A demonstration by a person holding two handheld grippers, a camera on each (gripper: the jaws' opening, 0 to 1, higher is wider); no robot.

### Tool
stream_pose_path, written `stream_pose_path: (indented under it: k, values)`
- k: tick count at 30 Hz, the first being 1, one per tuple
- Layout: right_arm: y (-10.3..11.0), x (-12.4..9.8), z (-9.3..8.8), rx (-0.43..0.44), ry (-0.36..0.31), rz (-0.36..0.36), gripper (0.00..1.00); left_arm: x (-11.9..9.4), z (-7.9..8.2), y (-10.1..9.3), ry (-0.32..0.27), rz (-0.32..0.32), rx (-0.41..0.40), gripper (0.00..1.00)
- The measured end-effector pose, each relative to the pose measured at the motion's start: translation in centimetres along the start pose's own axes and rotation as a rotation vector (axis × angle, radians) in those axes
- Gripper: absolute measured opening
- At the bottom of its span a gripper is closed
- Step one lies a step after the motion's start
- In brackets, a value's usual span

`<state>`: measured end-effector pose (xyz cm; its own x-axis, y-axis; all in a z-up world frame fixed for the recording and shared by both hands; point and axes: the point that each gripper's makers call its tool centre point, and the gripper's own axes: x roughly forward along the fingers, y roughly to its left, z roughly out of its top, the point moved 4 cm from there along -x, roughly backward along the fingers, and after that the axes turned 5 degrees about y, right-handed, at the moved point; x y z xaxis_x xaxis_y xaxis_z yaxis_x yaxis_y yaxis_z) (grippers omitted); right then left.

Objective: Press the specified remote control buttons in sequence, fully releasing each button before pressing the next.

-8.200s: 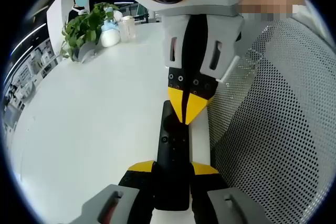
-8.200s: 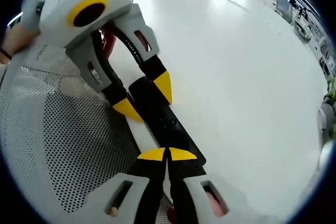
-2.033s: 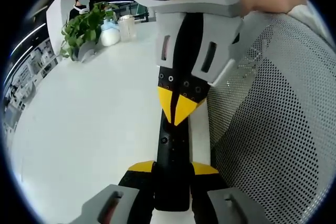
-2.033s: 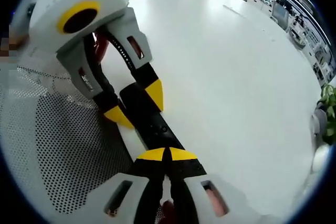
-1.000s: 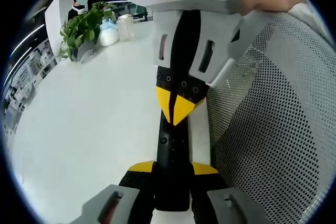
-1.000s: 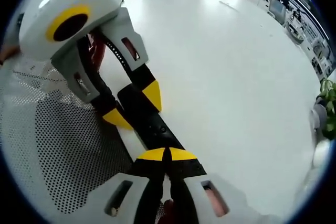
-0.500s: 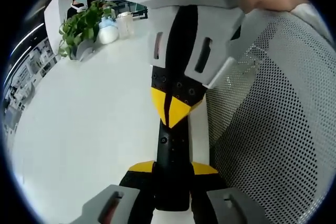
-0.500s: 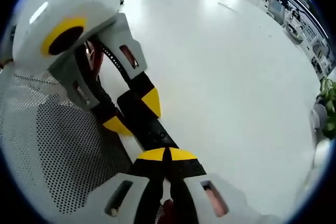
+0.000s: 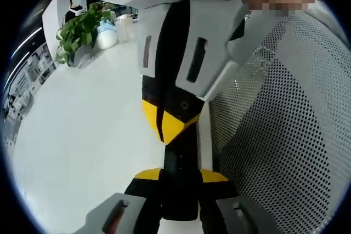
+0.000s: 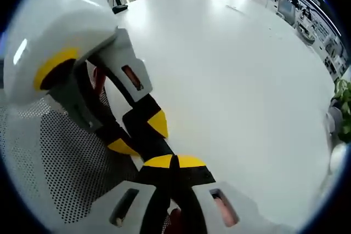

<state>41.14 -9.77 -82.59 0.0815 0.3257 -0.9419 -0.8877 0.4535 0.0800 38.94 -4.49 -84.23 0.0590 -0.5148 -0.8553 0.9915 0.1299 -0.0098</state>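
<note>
Seemingly mid-sequence, the left gripper clamps the remote while the right gripper, fingers together, presses a button; progress cannot be told.

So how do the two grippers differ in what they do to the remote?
The left gripper has its fingers apart, clamped on the black remote's sides. The right gripper has its fingers closed into one point, pressing on the remote's top face. Both have yellow fingertips.

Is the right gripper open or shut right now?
Shut: the right gripper's yellow tips meet with no gap, resting on the black remote.
</note>
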Motion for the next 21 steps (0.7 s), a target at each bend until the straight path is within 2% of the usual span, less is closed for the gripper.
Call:
stream_pose_path:
  k: [10, 17, 21]
  values:
    - [0.25, 0.59, -0.27, -0.006, 0.029, 0.003, 0.0, 0.07, -0.01, 0.04, -0.009, -0.001, 0.002, 0.24]
    - [0.26, 0.61, -0.23, -0.01, 0.024, -0.006, 0.0, 0.03, 0.02, 0.0, -0.008, 0.0, 0.0, 0.24]
    - [0.4, 0.73, -0.15, -0.047, 0.02, -0.03, 0.0, 0.04, 0.03, 0.05, -0.009, 0.001, -0.002, 0.24]
